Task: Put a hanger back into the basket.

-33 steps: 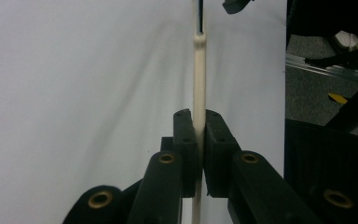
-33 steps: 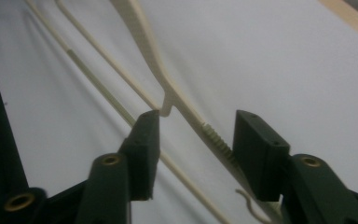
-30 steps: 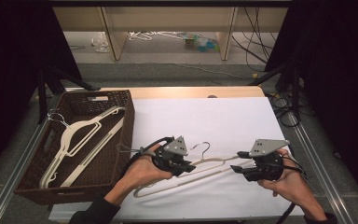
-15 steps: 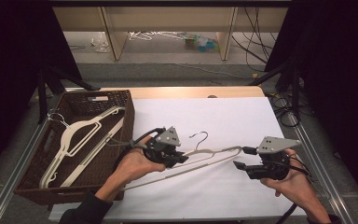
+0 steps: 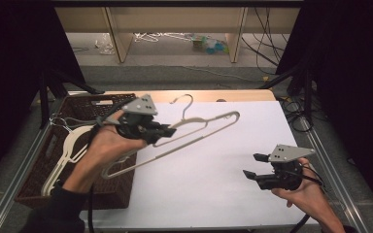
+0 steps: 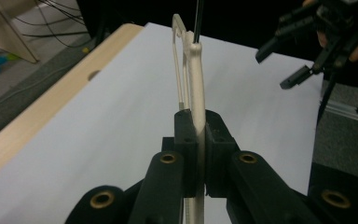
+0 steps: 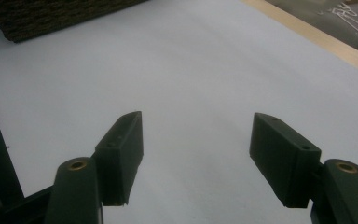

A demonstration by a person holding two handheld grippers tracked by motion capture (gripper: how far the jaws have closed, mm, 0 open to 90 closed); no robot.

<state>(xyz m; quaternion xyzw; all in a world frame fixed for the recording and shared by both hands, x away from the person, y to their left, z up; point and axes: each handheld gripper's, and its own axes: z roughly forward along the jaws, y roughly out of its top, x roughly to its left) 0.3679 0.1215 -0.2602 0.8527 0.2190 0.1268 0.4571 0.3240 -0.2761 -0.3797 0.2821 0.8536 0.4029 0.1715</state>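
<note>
Left tool [image 5: 167, 133]: jaws clamped on the cream hanger [image 5: 194, 130], pads pressing its flat body from both sides in the left gripper view [image 6: 196, 154]; raised above the surface, near the basket's right edge.
Cream hanger: held in the air, tilted, its metal hook [image 5: 184, 103] pointing up and away from the person, its far end toward the middle of the surface, its near end low over the basket's right rim.
Right tool [image 5: 253, 166]: jaws apart with nothing between them, and they have just been opening; held low over the right part of the surface, well apart from the hanger.
Surface [image 5: 233, 174]: white sheet with a wooden strip along the far edge.
Basket [image 5: 107, 99]: dark woven, at the left of the surface, holding other pale hangers [image 5: 70, 145].
Right gripper view: the two jaws [image 7: 196, 158] frame bare white sheet.
</note>
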